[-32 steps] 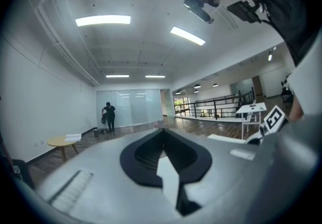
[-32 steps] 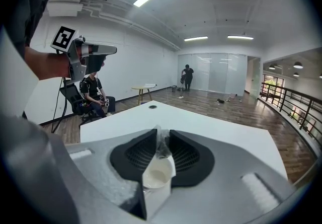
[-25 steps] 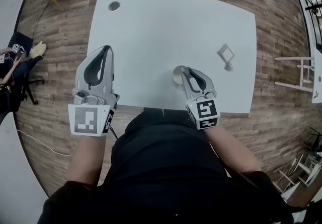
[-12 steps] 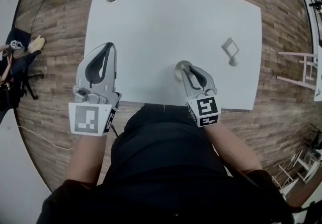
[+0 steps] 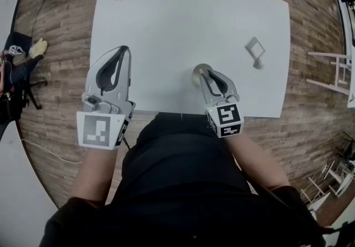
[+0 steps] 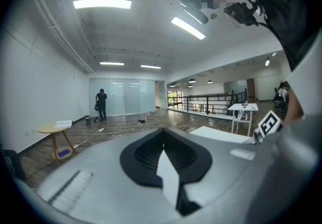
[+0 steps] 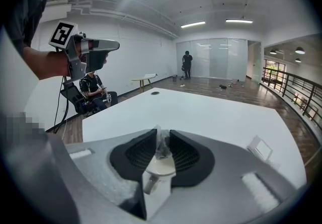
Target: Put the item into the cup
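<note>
We hold the right tongs (image 5: pixel 204 72) closed on a small item (image 7: pixel 162 143) in crinkly clear wrap, pinched between the two dark pads. The item hangs directly over the pale cup (image 5: pixel 198 75), which stands on the white table (image 5: pixel 177 24) close to its near edge. In the right gripper view the cup's mouth shows just under the item. Our left tongs (image 5: pixel 123 50) hover over the table's left edge, well apart from the cup, tips pressed together with nothing between them. A small square object (image 5: pixel 254 48) lies farther right on the table.
</note>
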{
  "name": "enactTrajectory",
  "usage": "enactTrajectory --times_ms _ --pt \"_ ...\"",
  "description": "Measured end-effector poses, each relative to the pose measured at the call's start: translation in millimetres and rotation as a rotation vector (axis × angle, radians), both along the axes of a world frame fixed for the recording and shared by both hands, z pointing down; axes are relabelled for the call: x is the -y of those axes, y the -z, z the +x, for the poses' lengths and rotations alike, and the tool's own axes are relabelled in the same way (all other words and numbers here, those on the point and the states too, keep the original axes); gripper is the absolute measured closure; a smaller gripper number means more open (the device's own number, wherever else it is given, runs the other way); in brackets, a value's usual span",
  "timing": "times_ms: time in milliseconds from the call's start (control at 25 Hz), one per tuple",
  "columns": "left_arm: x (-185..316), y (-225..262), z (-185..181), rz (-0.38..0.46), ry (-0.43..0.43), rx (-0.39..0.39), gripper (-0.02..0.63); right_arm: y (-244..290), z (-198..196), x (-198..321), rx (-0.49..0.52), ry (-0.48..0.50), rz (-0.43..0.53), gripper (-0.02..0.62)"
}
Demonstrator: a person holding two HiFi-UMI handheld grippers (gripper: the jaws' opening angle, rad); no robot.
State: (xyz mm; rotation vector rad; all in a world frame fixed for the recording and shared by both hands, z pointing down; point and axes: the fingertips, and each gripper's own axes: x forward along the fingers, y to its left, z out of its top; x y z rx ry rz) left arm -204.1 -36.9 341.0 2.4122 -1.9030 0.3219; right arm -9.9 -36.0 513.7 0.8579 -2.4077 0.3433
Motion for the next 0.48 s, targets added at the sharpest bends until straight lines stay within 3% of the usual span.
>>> enactTrajectory --times_ms 480 --pt "4.5 -4.3 2.6 -0.011 -0.014 -0.003 0.604 -1.6 -2.2 -1.2 0.002 0.013 -0.012 0.503"
